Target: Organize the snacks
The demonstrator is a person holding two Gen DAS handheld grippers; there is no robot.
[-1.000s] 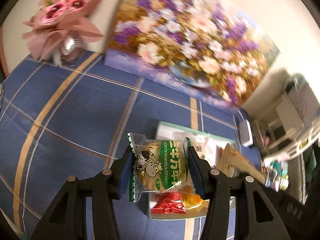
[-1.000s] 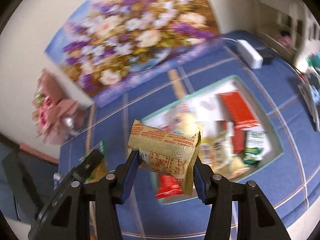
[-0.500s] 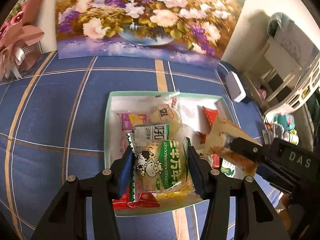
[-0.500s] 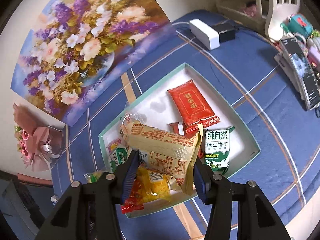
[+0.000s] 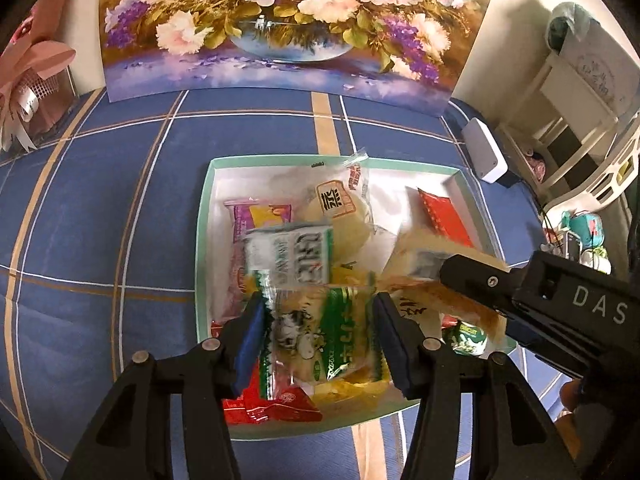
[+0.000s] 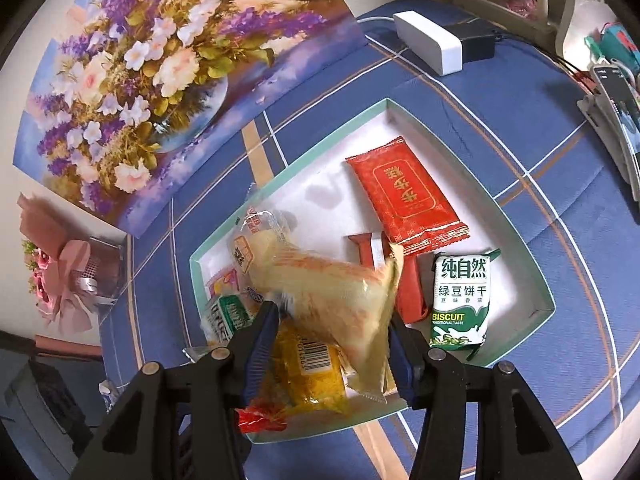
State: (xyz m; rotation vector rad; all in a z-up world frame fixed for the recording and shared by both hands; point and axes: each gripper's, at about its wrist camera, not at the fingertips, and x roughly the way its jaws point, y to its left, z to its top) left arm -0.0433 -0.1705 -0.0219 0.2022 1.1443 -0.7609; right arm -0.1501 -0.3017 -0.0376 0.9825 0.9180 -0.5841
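- Left tool [image 5: 318, 334]: clamped on a green-and-clear cow-print snack packet [image 5: 320, 336], lower centre of frame, above the near end of the mint-rimmed tray [image 5: 204, 216].
- Right tool [image 6: 330, 344]: clamped on a motion-blurred yellow-orange snack packet [image 6: 336, 300], lower centre, over the tray's left half.
- Handling, as judged: both packets look light, soft and crinkly, with slippery film. Grip across the filled middle, not the sealed edges.
- Legible text: green biscuit packet [image 6: 460, 304] reads "BISCUIT TRADITIONAL TASTE"; the right tool body reads "DAS".
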